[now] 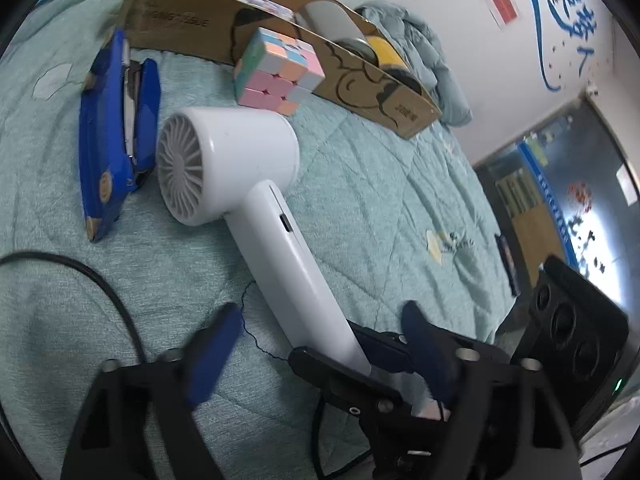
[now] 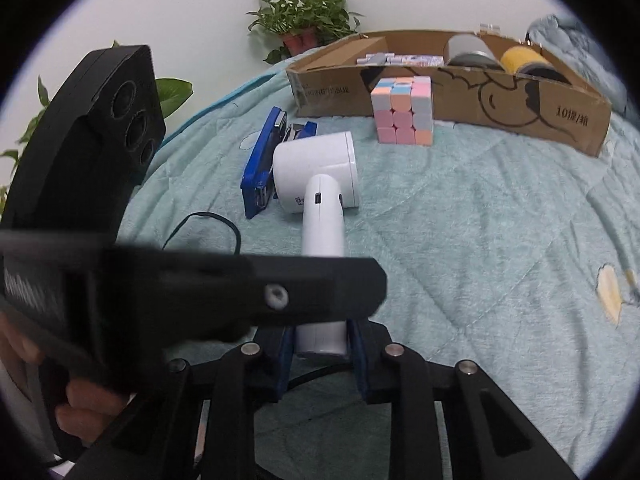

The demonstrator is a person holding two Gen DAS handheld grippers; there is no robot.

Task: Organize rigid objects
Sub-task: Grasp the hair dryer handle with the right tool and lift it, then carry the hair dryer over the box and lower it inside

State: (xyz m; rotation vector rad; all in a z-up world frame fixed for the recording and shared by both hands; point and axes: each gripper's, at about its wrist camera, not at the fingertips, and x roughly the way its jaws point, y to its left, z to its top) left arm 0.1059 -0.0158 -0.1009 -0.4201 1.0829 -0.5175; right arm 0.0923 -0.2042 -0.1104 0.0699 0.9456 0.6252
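Observation:
A white hair dryer (image 1: 256,184) lies on a teal quilt, its handle pointing toward me. My right gripper (image 2: 322,350) is shut on the end of the handle (image 2: 322,312); its blue pads (image 2: 286,354) press both sides. It also shows in the left wrist view (image 1: 384,354). My left gripper (image 1: 320,332) is open, its blue fingers (image 1: 218,344) spread on either side of the handle. A blue stapler (image 1: 116,136) lies left of the dryer. A pastel puzzle cube (image 1: 280,70) stands in front of a cardboard box (image 1: 360,84).
The box holds a grey roll (image 2: 470,54), a yellow roll (image 2: 524,62) and small packets (image 2: 396,59). A black cable (image 1: 100,292) curves over the quilt (image 1: 400,200) at left. A potted plant (image 2: 304,20) stands behind the bed. Crumpled bedding (image 1: 424,44) lies behind the box.

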